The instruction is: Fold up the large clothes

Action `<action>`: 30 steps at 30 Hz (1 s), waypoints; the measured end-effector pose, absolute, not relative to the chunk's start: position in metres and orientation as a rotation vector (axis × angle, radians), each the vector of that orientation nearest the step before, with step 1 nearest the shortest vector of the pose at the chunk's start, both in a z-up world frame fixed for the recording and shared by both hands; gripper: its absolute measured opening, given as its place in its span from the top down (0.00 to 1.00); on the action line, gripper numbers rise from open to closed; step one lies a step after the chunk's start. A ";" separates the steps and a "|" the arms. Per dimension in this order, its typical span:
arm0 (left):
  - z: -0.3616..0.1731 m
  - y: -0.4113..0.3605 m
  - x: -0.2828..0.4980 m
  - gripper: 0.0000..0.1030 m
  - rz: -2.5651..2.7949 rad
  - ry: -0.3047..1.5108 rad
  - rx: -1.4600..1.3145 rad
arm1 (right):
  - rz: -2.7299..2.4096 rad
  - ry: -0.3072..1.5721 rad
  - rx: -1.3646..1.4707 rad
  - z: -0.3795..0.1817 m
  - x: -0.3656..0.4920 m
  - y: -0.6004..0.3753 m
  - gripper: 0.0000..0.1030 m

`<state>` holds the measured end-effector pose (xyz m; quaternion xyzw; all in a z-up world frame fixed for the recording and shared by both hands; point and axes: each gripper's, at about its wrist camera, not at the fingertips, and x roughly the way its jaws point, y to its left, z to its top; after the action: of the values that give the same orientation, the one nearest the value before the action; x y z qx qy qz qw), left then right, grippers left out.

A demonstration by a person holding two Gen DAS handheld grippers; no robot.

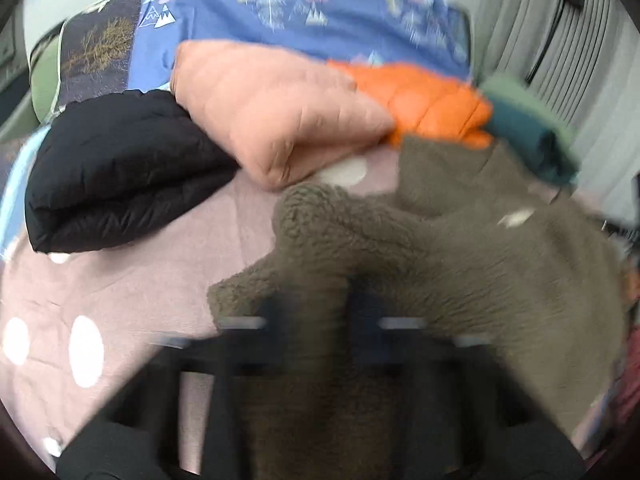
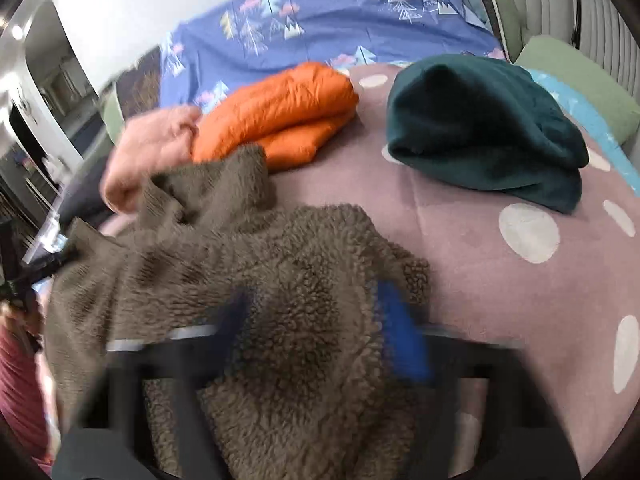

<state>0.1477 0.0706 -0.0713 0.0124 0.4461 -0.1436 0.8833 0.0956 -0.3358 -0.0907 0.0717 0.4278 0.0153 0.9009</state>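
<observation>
Brown fleece [image 1: 460, 264] clamped by 2 claws, left [image 1: 316, 312] and right [image 2: 316, 316]; 4 folded garments behind.

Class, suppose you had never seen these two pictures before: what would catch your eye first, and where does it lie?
First, the brown fleece bunched in the foreground on the pink dotted cover, with the left gripper and right gripper both shut on it. Next, the folded clothes behind it: a bright orange jacket in the middle, a pink one and a black one to its left, and a dark green one to its right.
</observation>
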 end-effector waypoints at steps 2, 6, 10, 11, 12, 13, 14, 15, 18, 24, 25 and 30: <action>-0.059 0.072 0.138 0.89 -0.292 0.839 0.014 | 0.009 0.777 0.180 -0.072 0.080 -0.340 0.92; -0.016 0.096 0.126 0.89 -0.297 0.678 -0.126 | -0.024 0.623 0.252 -0.032 0.064 -0.359 0.93; -0.019 0.090 0.142 0.85 -0.257 0.670 -0.079 | -0.151 0.666 0.158 -0.052 0.088 -0.352 0.93; -0.037 0.083 0.153 0.77 -0.227 0.714 -0.026 | -0.204 0.704 0.116 -0.067 0.098 -0.351 0.94; -0.059 0.075 0.164 0.71 -0.189 0.768 0.037 | -0.271 0.746 0.070 -0.085 0.108 -0.350 1.00; -0.081 0.072 0.172 0.71 -0.143 0.823 0.085 | -0.347 0.813 0.014 -0.111 0.120 -0.350 1.00; -0.112 0.070 0.181 0.70 -0.108 0.900 0.126 | -0.351 0.891 0.017 -0.136 0.131 -0.355 1.00; -0.124 0.076 0.182 0.69 -0.131 0.909 0.081 | -0.327 0.933 0.078 -0.151 0.133 -0.364 1.00; -0.104 0.101 0.173 0.51 -0.127 0.876 -0.039 | -0.308 0.881 0.218 -0.135 0.118 -0.389 1.00; -0.057 0.107 0.140 0.66 -0.108 0.773 -0.053 | -0.276 0.733 0.216 -0.072 0.082 -0.367 0.96; -0.048 0.104 0.135 0.66 -0.126 0.747 -0.066 | -0.218 0.698 0.215 -0.058 0.077 -0.348 0.95; -0.014 0.024 0.121 0.57 -0.389 0.697 -0.060 | 0.109 0.655 0.124 -0.043 0.076 -0.234 0.73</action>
<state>0.1212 0.0241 -0.0140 -0.0294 0.3391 -0.1895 0.9210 0.0760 -0.2337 -0.0429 0.0607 0.3211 0.0533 0.9436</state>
